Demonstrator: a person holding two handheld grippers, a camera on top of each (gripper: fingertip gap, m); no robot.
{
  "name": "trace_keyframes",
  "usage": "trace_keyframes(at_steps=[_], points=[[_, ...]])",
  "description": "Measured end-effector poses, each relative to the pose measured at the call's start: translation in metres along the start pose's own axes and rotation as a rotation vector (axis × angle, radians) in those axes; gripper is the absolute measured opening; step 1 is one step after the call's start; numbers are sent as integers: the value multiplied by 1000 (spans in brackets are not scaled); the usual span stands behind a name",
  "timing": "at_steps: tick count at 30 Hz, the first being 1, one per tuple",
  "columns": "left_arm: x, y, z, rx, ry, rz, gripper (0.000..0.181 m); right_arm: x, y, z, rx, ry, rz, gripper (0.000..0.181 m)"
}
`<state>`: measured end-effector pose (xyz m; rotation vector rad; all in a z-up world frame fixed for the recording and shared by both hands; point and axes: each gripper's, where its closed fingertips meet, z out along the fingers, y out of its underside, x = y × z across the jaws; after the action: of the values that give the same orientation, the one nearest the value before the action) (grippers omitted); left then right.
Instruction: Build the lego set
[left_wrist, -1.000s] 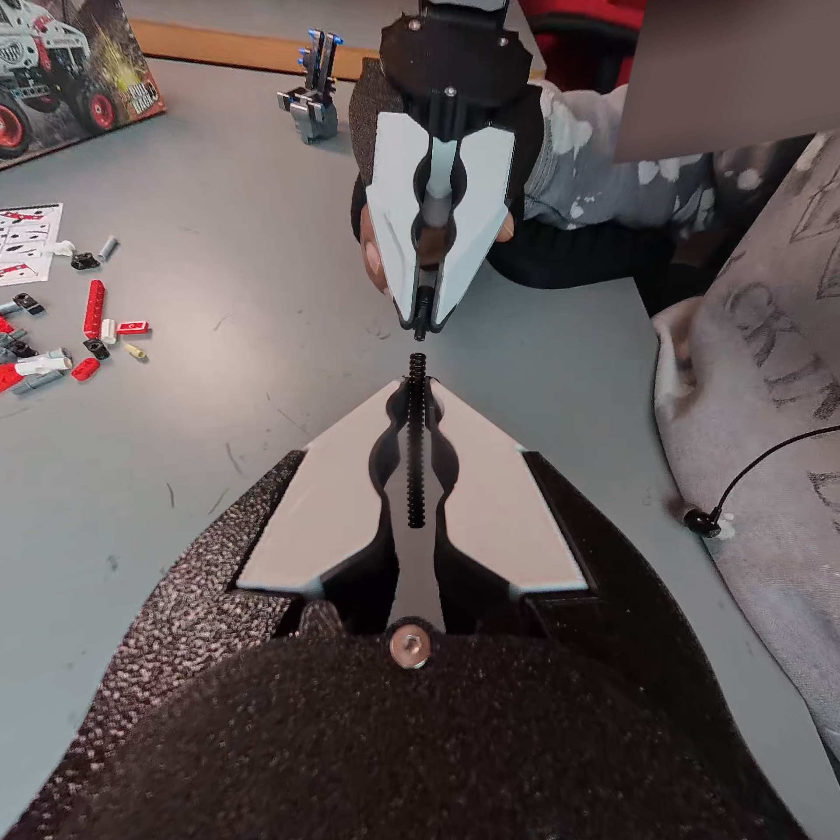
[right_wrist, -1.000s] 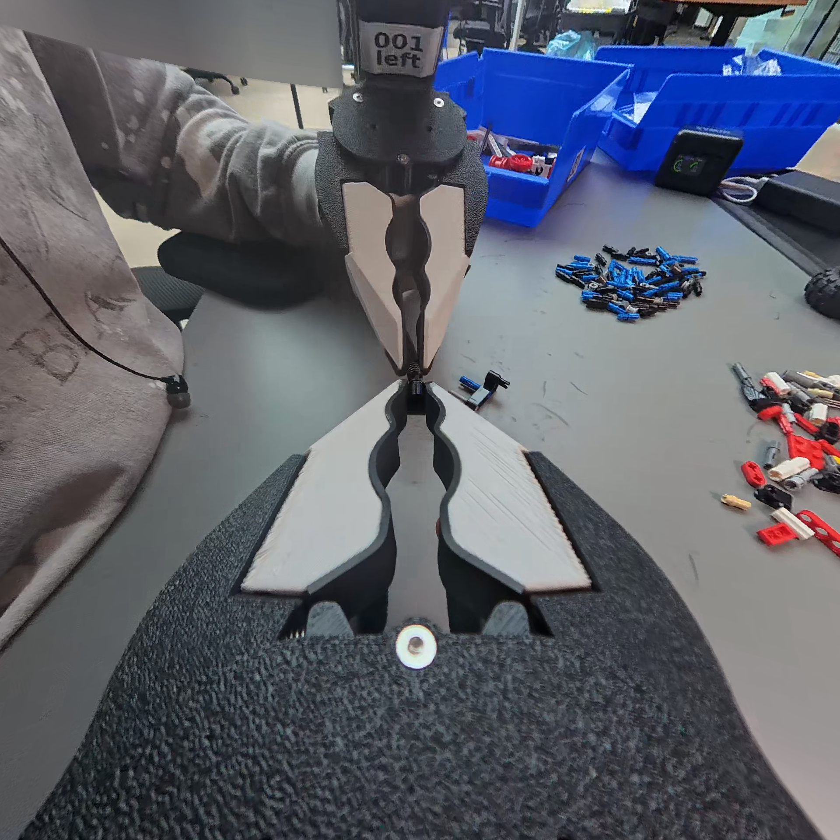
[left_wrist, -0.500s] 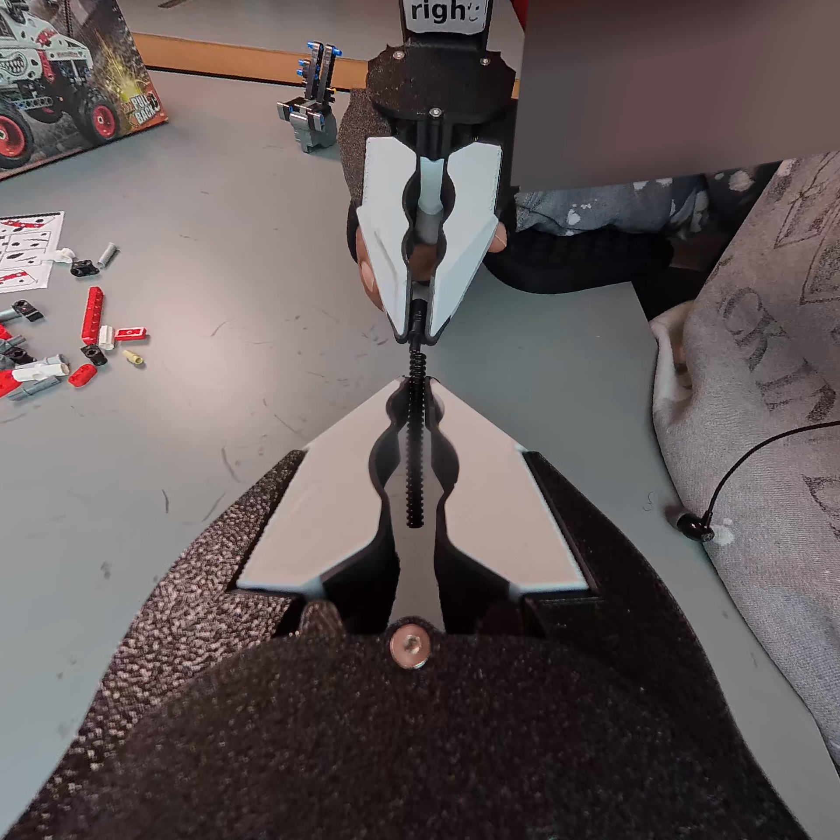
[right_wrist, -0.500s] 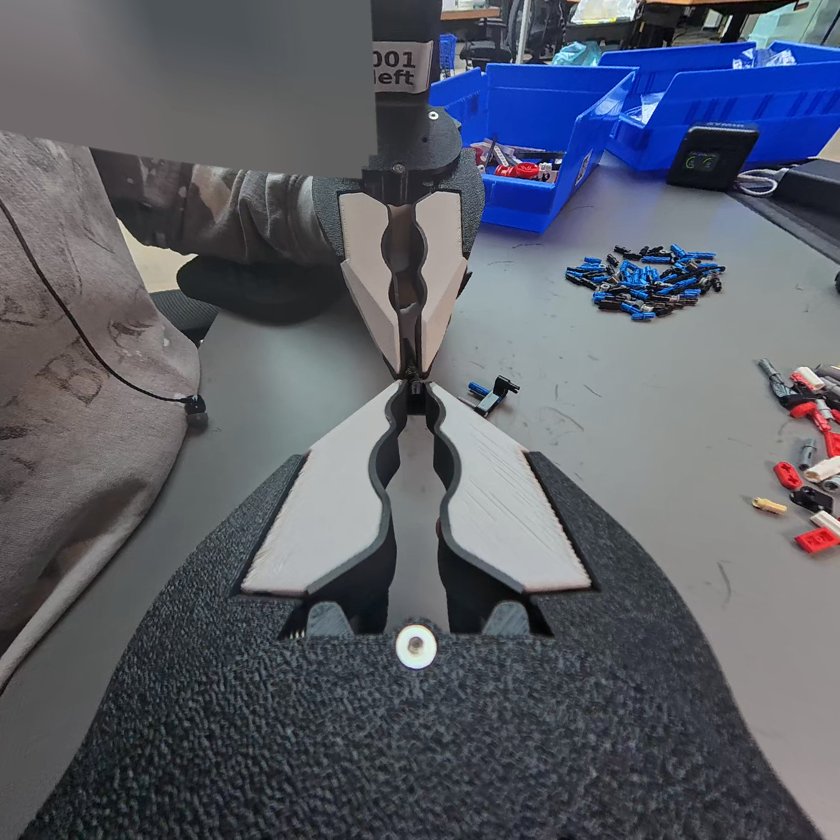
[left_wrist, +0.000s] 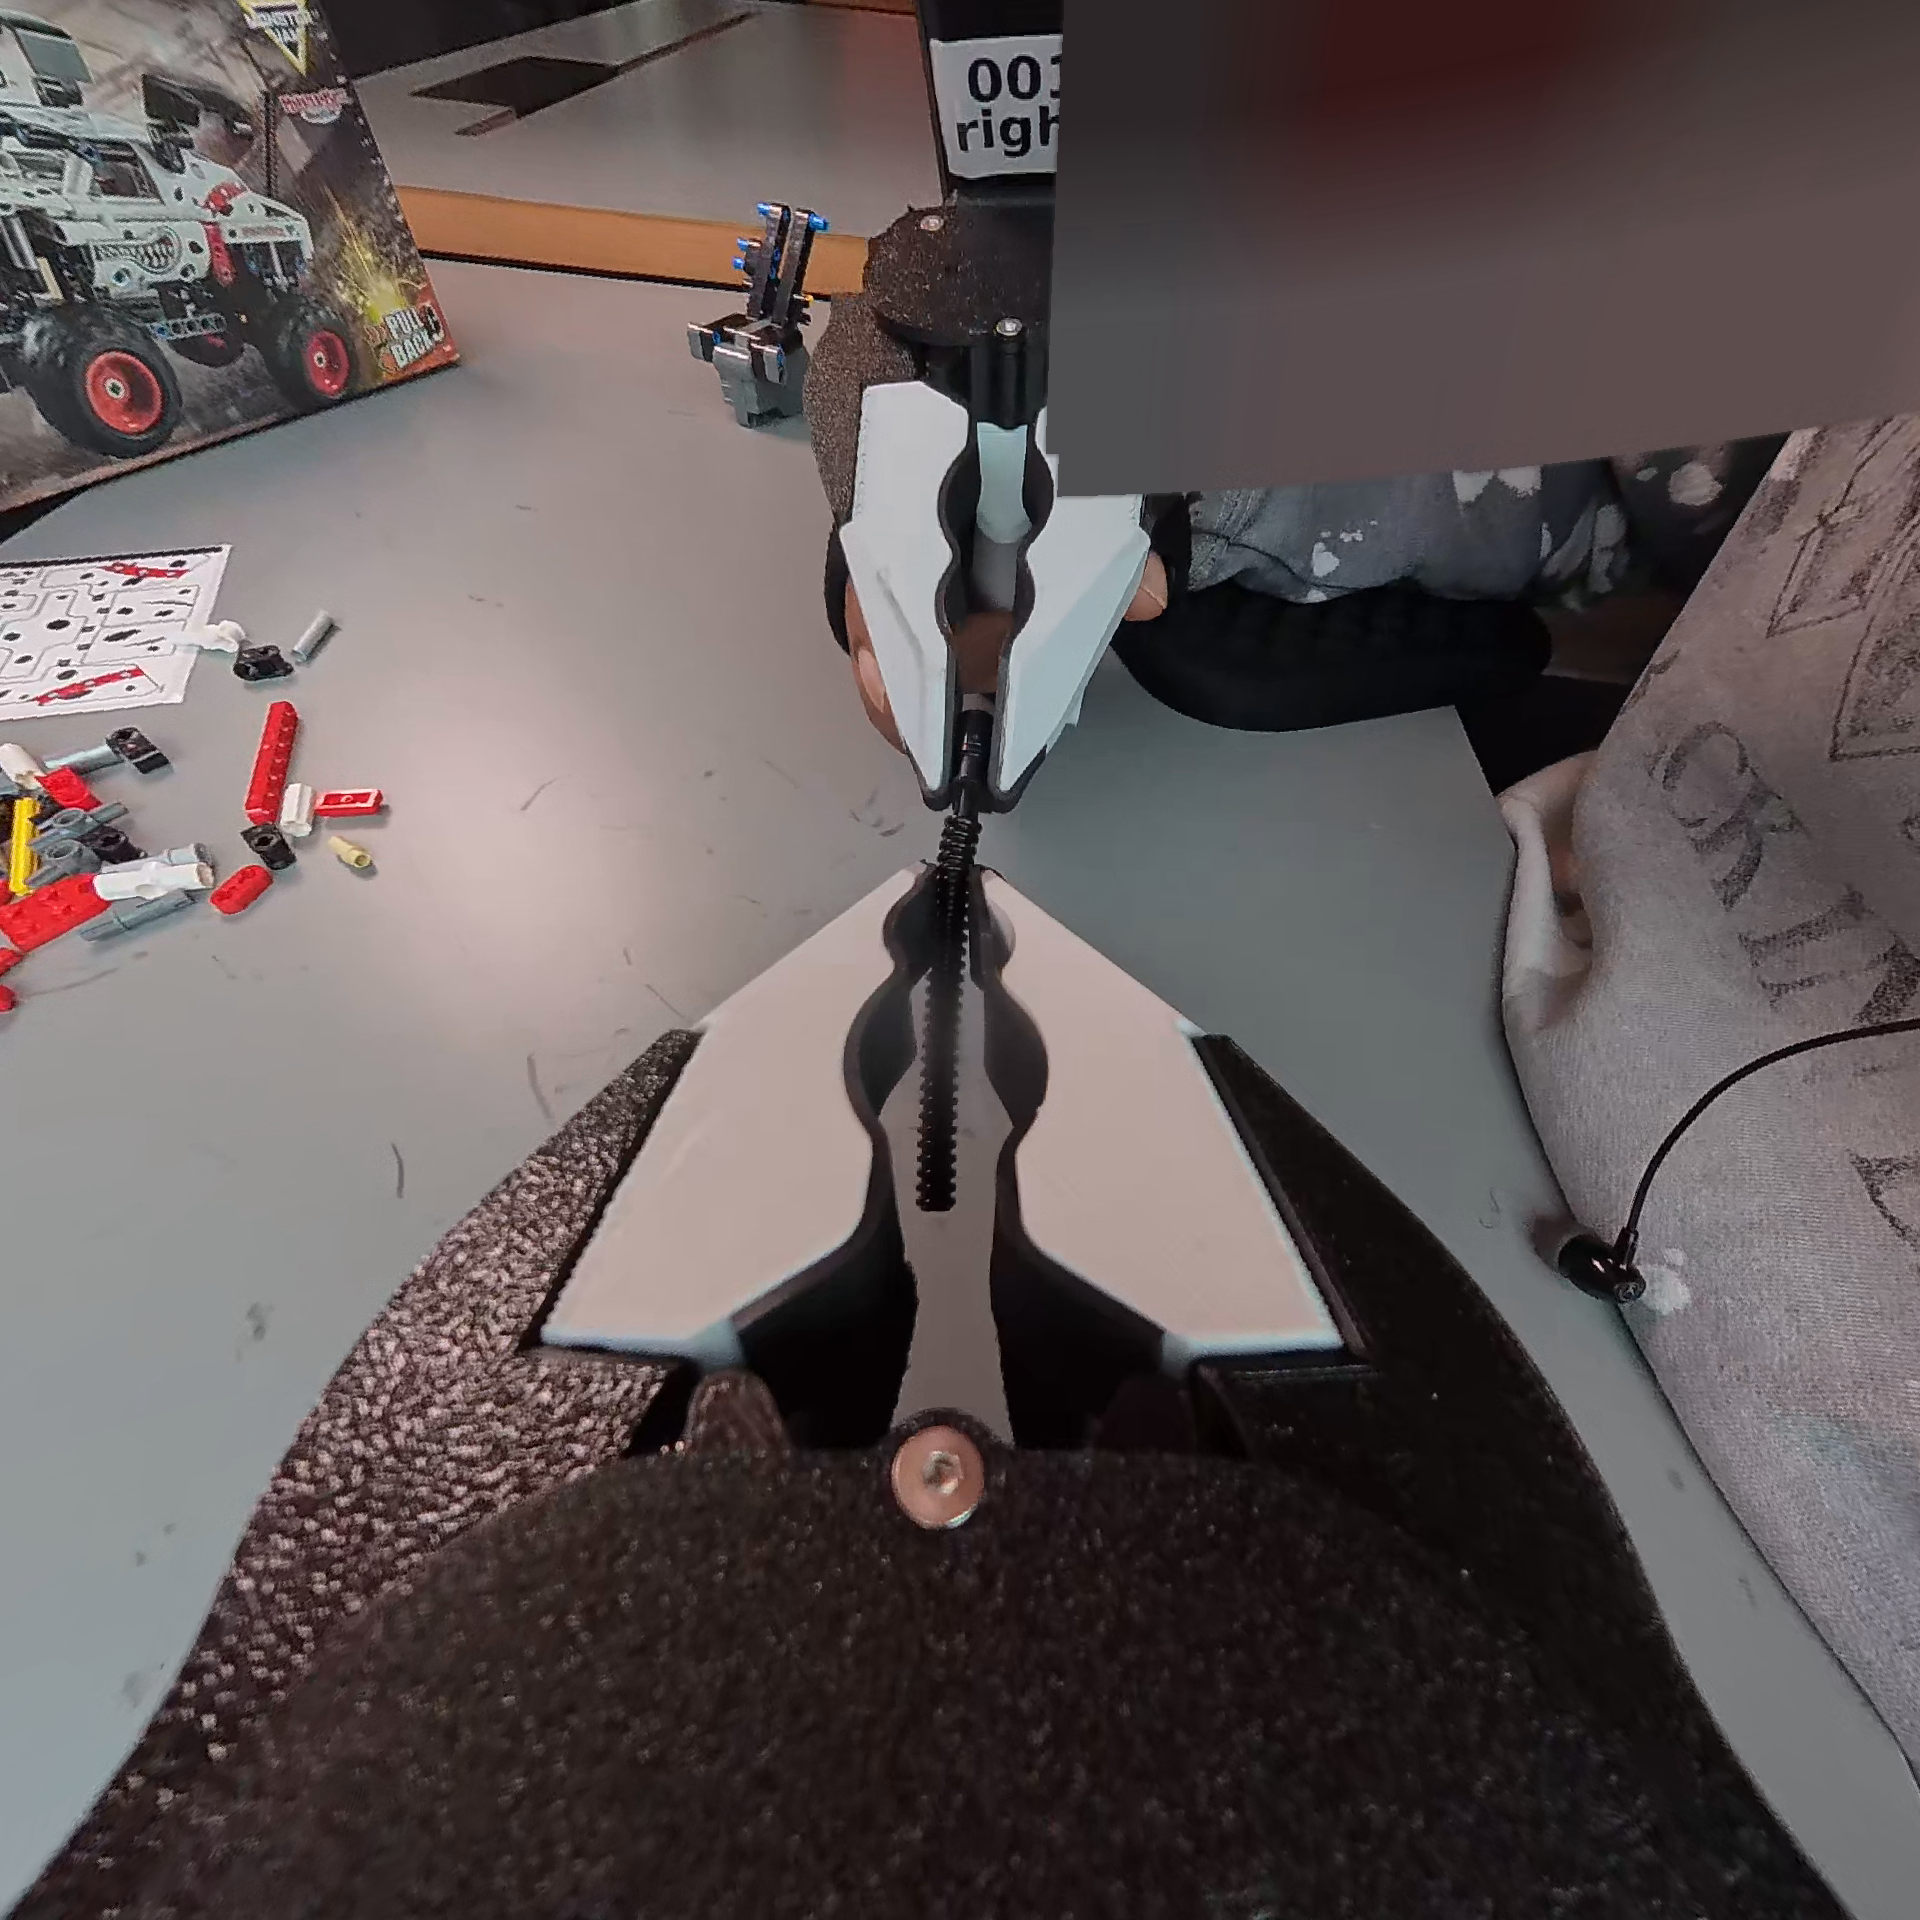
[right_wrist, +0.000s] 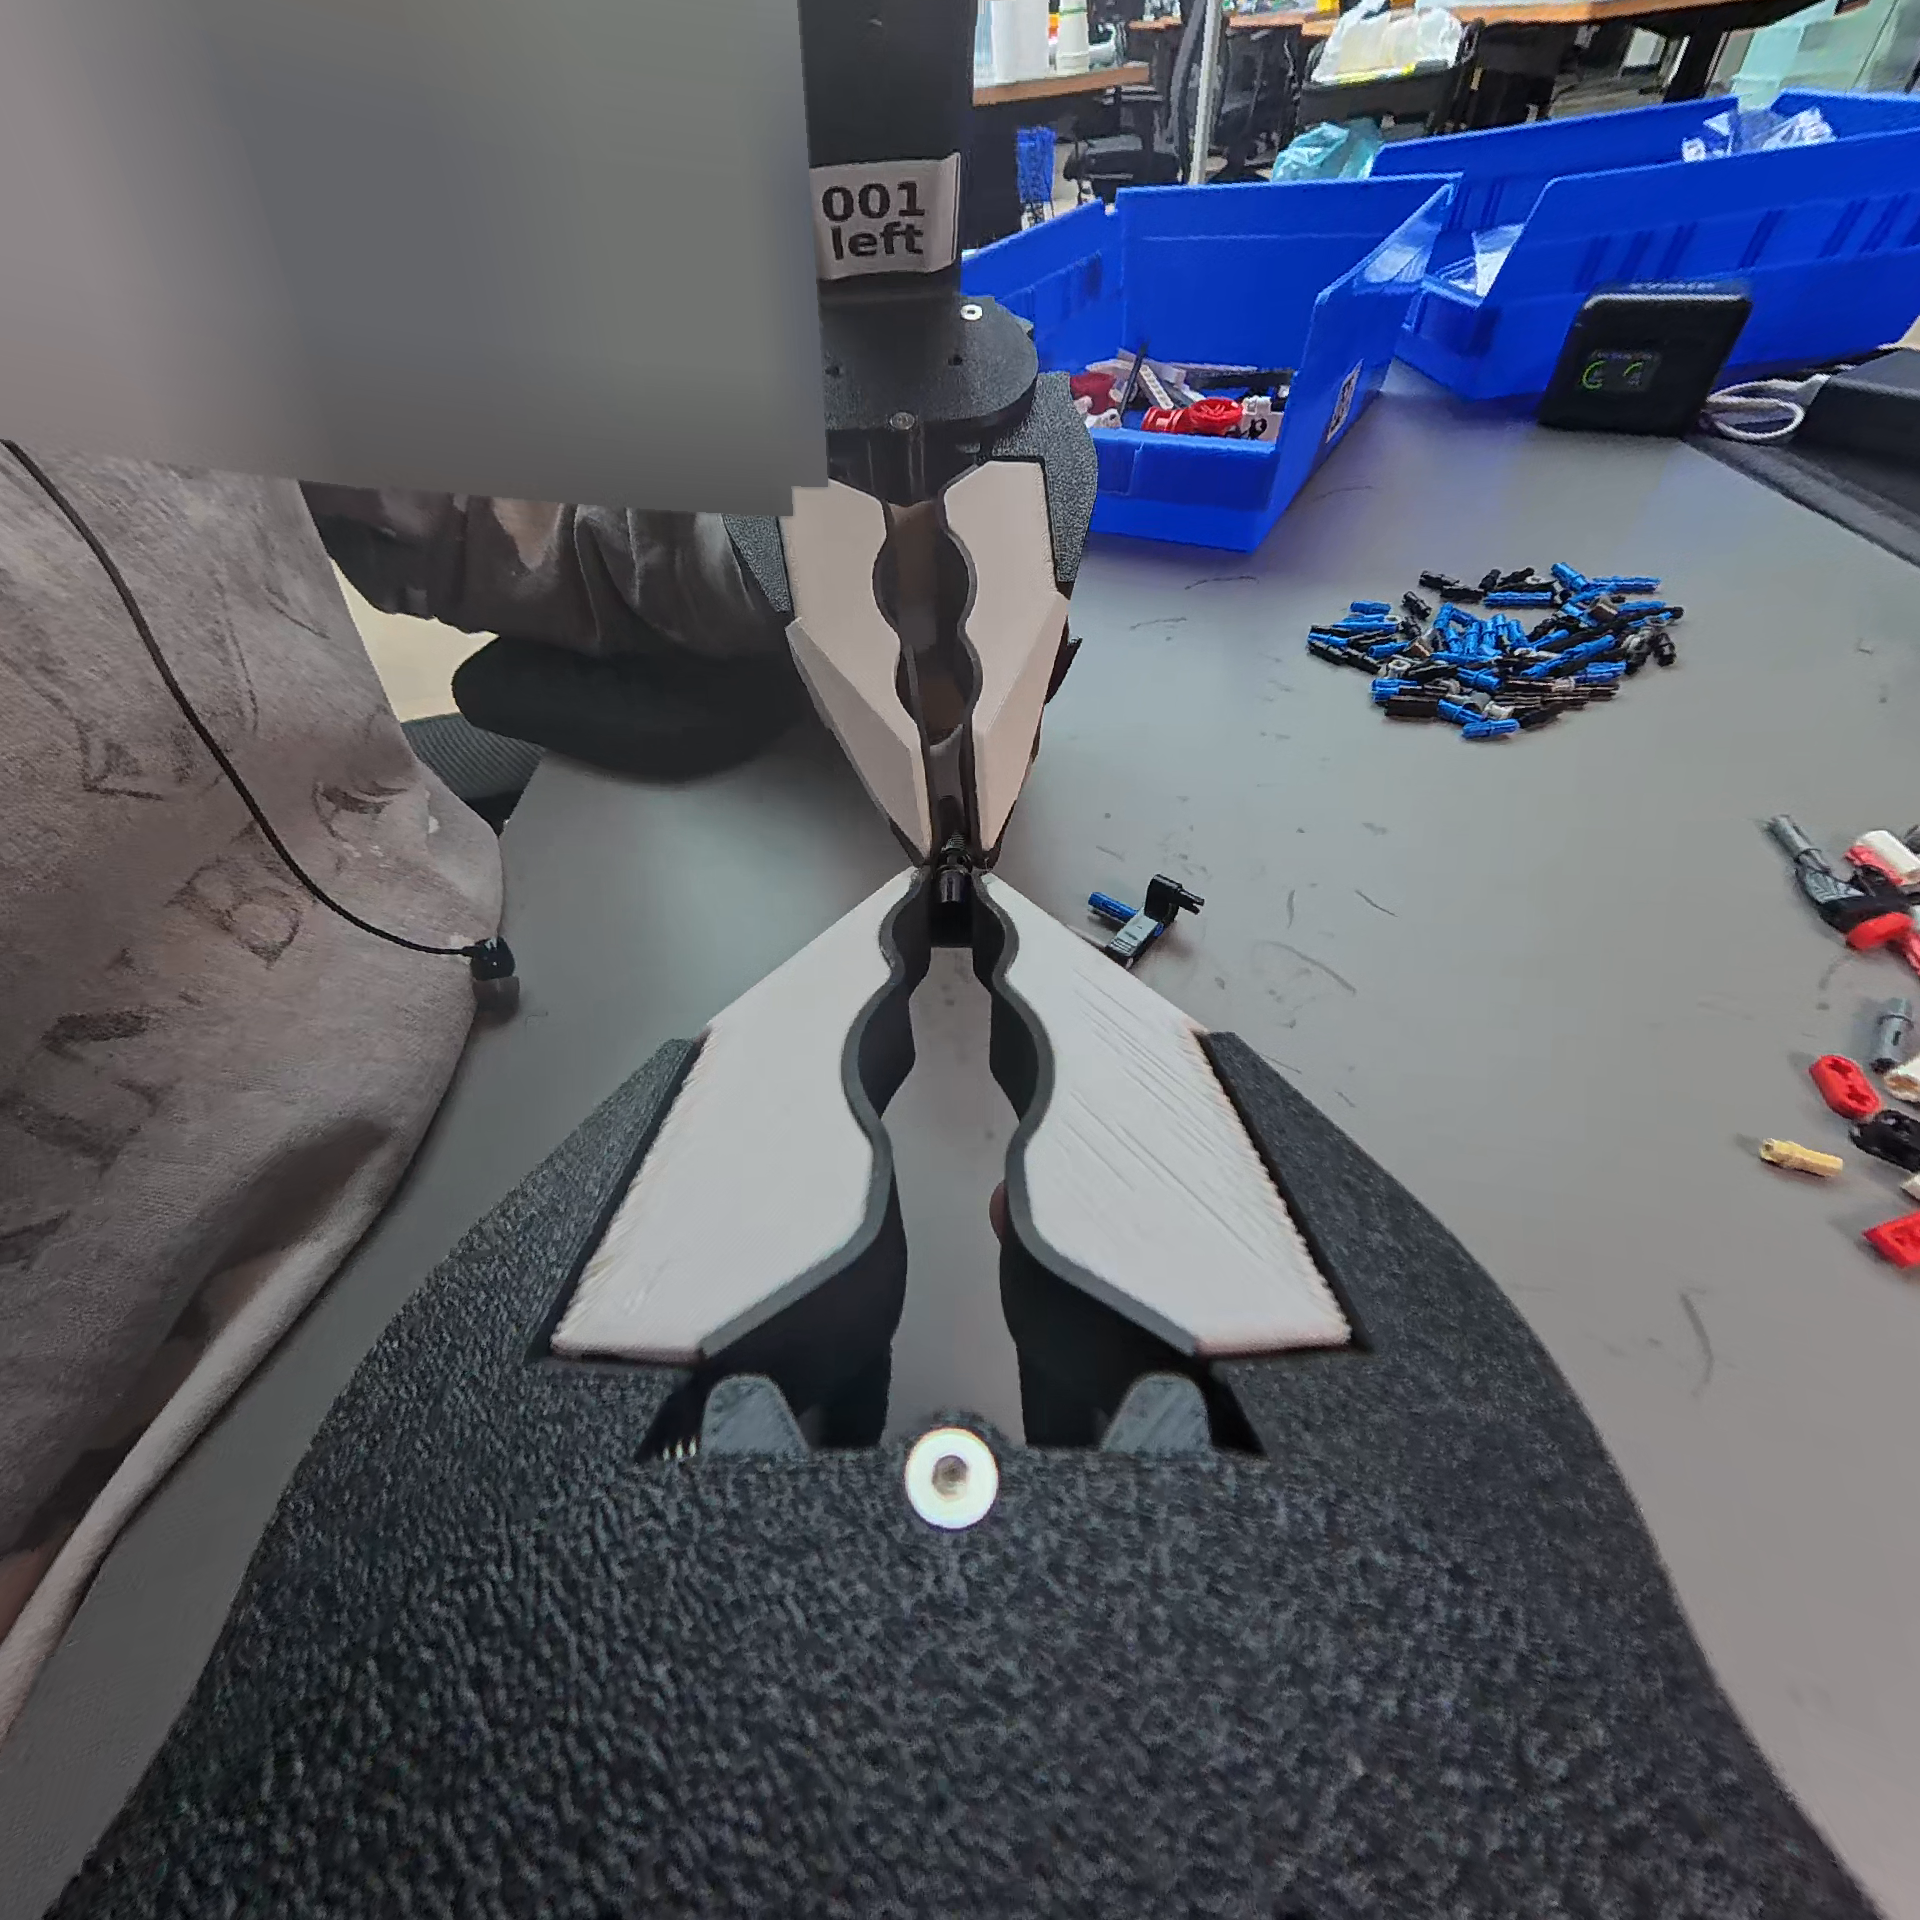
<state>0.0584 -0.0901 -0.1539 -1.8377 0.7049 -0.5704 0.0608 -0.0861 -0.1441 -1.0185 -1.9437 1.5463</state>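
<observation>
My left gripper (left_wrist: 956, 878) is shut on a thin black ribbed rod (left_wrist: 943, 1039) that lies along the slot between its fingers and sticks out past the tips. My right gripper (left_wrist: 971, 805) faces it tip to tip, shut on a small black connector piece (left_wrist: 974, 743). The rod's front end touches that piece. In the right wrist view my right gripper (right_wrist: 948, 883) holds the black piece (right_wrist: 948, 891) at its tips, with the left gripper (right_wrist: 951, 847) right against it. Both are held above the grey table (left_wrist: 623, 623).
The set's box (left_wrist: 156, 260), a sheet (left_wrist: 94, 623), loose red, white and black pieces (left_wrist: 156, 831) and a grey sub-assembly (left_wrist: 764, 322) lie to the left. The right wrist view shows a pile of pins (right_wrist: 1496, 655), a small black-blue part (right_wrist: 1143, 920) and blue bins (right_wrist: 1226, 416). A person's grey sleeve (left_wrist: 1766, 935) borders the table. Both grippers' tips are close together, under 4 cm apart.
The two grippers have closed the gap between them. The rod's tip, apart from the right gripper's black piece a second ago, now touches it.
</observation>
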Motion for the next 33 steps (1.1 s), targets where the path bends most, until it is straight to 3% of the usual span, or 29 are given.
trace_keyframes(at_steps=[11,24,33], points=[[0,2,0,-15,-11,22,5,2,5,2,-43,32,-27,6],[2,-1,2,-11,-19,19,4,2,1,1,10,-7,38,6],[6,8,6,-67,-13,45,4,-5,12,6,-65,-29,13,6]])
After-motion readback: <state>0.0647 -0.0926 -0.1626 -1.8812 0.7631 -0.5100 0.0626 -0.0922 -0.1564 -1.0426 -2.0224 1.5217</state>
